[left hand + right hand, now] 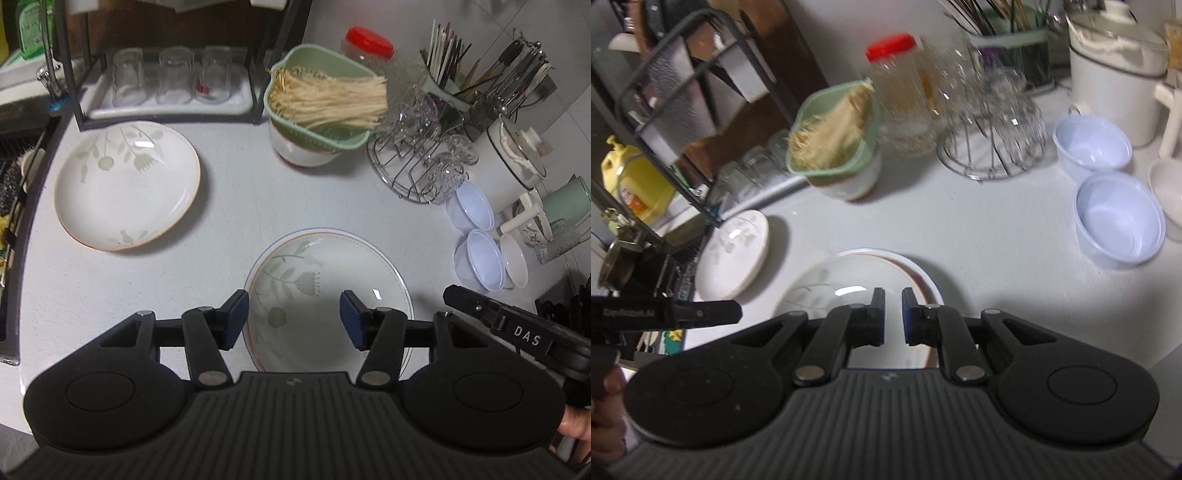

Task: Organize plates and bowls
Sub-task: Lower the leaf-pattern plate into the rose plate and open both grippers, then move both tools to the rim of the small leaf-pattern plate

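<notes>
While the left gripper [294, 318] gaped and the right gripper [894, 315] stood nearly closed over a floral ceramic plate [328, 295], a green plastic basket [317, 99] held pale noodles [328, 99].

Soft overhead light, glare on plates [127, 184]; right view blurred, perhaps motion; fisheye-bent edges.

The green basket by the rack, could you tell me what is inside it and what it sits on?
The green basket holds a bundle of pale thin sticks and sits in a white bowl. The bowl's inside is covered by the basket.
</notes>
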Tool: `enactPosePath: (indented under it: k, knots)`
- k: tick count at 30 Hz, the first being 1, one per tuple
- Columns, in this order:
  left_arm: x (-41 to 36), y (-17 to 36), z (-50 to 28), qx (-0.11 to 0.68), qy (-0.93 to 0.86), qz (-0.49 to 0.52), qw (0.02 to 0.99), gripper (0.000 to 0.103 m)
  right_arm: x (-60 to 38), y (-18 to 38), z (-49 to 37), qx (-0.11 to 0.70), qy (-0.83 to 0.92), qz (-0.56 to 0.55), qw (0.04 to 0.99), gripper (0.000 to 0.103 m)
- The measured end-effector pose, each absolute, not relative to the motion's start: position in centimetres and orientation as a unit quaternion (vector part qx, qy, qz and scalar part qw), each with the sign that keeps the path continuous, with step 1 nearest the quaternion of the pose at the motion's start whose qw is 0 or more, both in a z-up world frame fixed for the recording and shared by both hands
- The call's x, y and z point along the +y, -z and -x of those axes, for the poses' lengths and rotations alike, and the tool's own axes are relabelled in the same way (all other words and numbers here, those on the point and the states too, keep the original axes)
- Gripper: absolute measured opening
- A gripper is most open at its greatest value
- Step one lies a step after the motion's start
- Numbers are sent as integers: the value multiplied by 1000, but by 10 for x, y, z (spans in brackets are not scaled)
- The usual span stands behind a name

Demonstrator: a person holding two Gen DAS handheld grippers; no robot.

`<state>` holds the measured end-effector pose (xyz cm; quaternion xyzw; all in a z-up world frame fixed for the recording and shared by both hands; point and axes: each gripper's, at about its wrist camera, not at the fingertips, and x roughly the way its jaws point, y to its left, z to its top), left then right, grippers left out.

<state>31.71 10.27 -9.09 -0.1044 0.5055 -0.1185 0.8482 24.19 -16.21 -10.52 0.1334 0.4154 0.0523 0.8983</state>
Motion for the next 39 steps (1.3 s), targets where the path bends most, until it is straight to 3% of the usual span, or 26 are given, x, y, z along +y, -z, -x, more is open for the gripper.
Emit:
enactPosePath:
  k: [17, 39]
  knots:
    - [134, 40, -248, 413, 73, 88, 904, 67, -116, 61, -200, 367, -119, -82, 919, 14]
    - [172, 57, -223, 426, -22, 118, 896, 73, -62, 58, -201, 348, -193, -17, 917, 14]
